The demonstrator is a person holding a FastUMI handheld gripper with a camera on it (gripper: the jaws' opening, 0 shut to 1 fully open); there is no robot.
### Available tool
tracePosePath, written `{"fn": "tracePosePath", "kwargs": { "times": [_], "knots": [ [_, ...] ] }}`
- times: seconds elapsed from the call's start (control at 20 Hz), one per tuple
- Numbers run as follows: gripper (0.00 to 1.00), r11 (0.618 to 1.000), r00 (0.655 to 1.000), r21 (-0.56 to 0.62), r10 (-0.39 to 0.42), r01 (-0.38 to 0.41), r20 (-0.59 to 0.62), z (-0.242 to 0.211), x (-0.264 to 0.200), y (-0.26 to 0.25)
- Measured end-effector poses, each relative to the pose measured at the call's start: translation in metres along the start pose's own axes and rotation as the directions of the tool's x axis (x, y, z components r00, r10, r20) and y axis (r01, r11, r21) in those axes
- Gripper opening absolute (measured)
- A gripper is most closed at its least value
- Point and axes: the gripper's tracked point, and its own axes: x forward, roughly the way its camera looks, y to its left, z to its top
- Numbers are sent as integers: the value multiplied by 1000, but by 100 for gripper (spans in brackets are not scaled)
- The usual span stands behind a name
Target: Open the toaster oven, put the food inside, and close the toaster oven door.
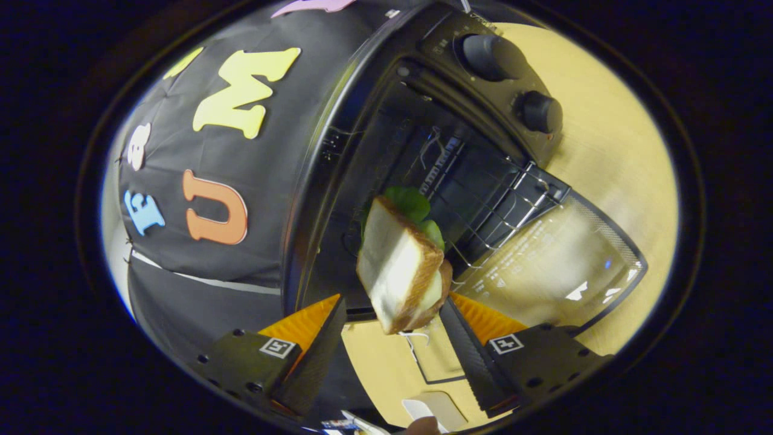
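Note:
The black toaster oven (435, 90) stands on the wooden table with its glass door (555, 266) folded down flat and open. Its wire rack (501, 205) shows inside the dark cavity. A sandwich (398, 266) of white bread with green lettuce sits tilted between my fingertips, in front of the oven's mouth. It lies against one finger (477, 326), while a narrow gap separates it from the other finger (314, 332). My gripper (395, 299) stands open around it.
Two round knobs (492, 57) sit on the oven's control panel beside the cavity. The table (610, 151) runs past the oven. Below the fingers lie a dark outlined rectangle (438, 362) and a white object (438, 408).

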Motion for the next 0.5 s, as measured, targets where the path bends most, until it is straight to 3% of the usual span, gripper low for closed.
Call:
{"fn": "tracePosePath", "kwargs": {
  "times": [0.25,0.5],
  "knots": [
    [100,999,999,-20,-40,39,-27,-14,-23,-8],
    [100,963,994,-259,-88,69,-60,-48,-59,-7]
  ]
}}
